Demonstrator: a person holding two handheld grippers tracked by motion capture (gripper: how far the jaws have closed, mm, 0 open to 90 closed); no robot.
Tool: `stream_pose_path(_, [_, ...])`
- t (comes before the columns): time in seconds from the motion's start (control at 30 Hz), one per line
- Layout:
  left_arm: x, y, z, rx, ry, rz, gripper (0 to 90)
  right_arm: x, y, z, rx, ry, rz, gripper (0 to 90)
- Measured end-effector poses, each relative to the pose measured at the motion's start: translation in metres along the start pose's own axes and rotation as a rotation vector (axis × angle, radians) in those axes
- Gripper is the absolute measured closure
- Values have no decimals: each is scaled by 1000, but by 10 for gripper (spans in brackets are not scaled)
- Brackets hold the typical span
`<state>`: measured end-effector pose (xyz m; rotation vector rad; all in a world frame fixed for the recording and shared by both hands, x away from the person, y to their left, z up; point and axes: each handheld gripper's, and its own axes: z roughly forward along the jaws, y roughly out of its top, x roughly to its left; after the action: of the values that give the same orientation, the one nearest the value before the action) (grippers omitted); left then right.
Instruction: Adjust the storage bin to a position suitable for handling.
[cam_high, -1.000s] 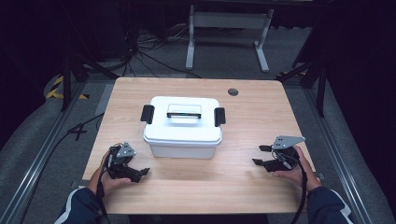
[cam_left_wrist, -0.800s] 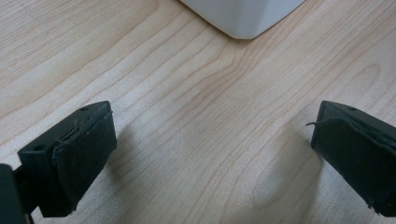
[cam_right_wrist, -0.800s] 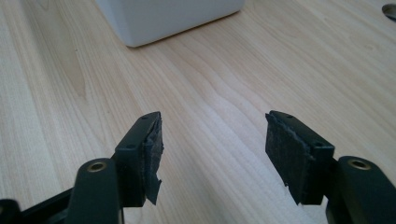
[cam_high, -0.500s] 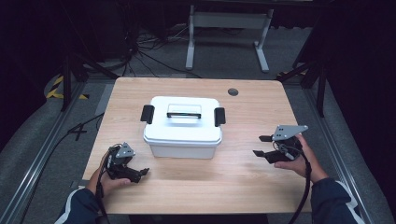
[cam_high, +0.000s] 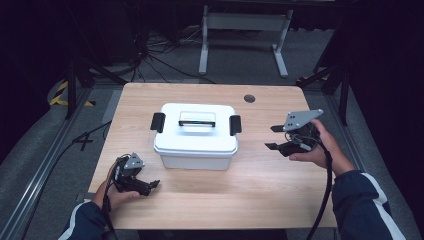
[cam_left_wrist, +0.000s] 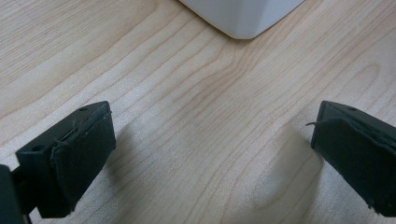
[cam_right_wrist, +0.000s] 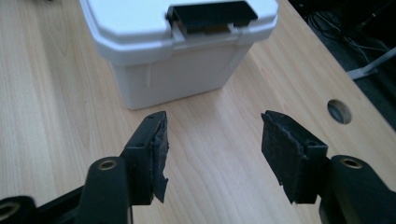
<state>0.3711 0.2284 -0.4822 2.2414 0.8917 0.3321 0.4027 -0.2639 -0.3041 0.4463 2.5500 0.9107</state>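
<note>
High view looks down on the table (cam_high: 200, 200) — both claw cameras sit low, sharing the white box (cam_right_wrist: 187, 60).

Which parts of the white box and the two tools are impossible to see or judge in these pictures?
- Contents of the white box: hidden in every view by its closed lid.
- Left clip: too small in the high view to tell if latched.
- Box in the left tool view: cut off by the top edge, one corner visible.
- Left tool: its underside is covered by the hand in the high view.
- Right tool: body cut off by the bottom edge.

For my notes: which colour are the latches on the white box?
Black latches, clearest in the right gripper view.
</note>
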Motion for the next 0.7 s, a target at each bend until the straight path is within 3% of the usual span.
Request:
stream_pose_path(0.4, [0,0,0,0,0,1,3,-1,65,13,20,38,-111,436])
stream_pose_path(0.7, [0,0,0,-2,-2,1,2,4,96,36,56,77,-169,452])
